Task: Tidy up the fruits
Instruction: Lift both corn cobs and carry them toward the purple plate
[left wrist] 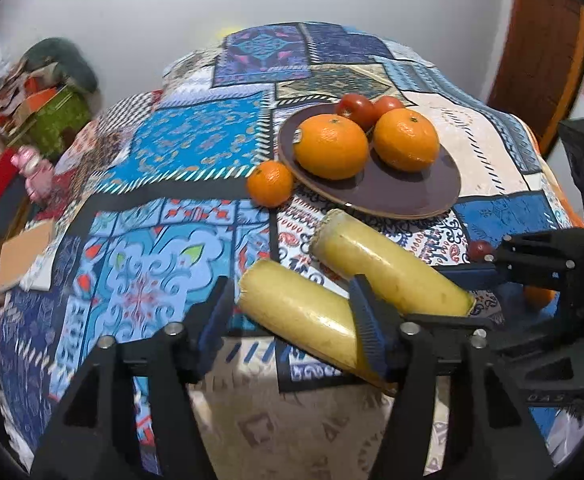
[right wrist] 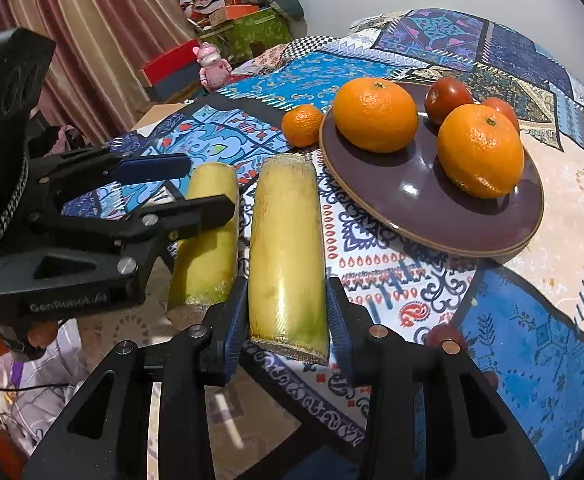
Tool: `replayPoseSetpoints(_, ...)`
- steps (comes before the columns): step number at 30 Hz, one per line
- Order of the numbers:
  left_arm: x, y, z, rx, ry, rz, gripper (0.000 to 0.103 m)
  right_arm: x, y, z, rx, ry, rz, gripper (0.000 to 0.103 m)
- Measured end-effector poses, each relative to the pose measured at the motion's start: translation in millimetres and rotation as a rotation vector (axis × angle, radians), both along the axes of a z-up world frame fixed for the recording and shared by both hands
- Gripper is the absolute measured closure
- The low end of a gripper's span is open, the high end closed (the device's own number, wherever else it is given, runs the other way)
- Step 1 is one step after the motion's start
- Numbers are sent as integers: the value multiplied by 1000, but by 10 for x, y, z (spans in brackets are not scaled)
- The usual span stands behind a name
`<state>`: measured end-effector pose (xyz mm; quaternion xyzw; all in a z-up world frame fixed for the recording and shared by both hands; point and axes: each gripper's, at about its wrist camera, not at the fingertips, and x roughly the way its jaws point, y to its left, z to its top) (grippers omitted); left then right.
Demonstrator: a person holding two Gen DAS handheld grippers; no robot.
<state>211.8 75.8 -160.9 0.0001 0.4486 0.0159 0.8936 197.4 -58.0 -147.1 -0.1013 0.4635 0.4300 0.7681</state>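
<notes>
Two yellow sugarcane pieces lie side by side on the patterned tablecloth. My left gripper is open around the near piece, which shows in the right wrist view too. My right gripper has its pads against the other piece, which shows in the left wrist view too. A purple plate holds two big oranges and two tomatoes. A small orange rests on the cloth against the plate's left rim.
A pink toy, red and green boxes and a curtain stand beyond the table's left side. A cardboard sheet lies at the table's left edge. A small red fruit sits by my right finger.
</notes>
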Motion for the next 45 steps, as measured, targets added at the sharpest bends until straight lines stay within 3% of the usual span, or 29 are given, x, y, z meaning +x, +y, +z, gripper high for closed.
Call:
replayPoseSetpoints(2,-35,-1,2,-48,21,3,40,-47,-2,9,-10,-19,2,67)
replayPoseSetpoints(6,-100,-3,47,-69,33,34,39,-87,-32,16,-18,-31,4,67)
replayPoseSetpoints(10,-185,-14,31,-92,35,55,27,-120,-62,15,-11,-33,-1,67)
replayPoseSetpoints(18,-48,-81,-125,-187,92,31,27,-138,-89,2,-21,-58,-24,68)
replayPoseSetpoints(24,-13,-124,-138,-142,74,-10,35,-113,-178,9,3,-21,-43,67)
replayPoseSetpoints(32,-116,-89,-31,9,62,-86,60,-105,-225,20,7,8,-56,67)
replayPoseSetpoints(41,-13,19,-107,17,77,-67,60,-32,-59,90,2,-25,-54,65)
replayPoseSetpoints(45,100,100,-218,-53,103,-54,58,1,16,64,-19,-30,-54,65)
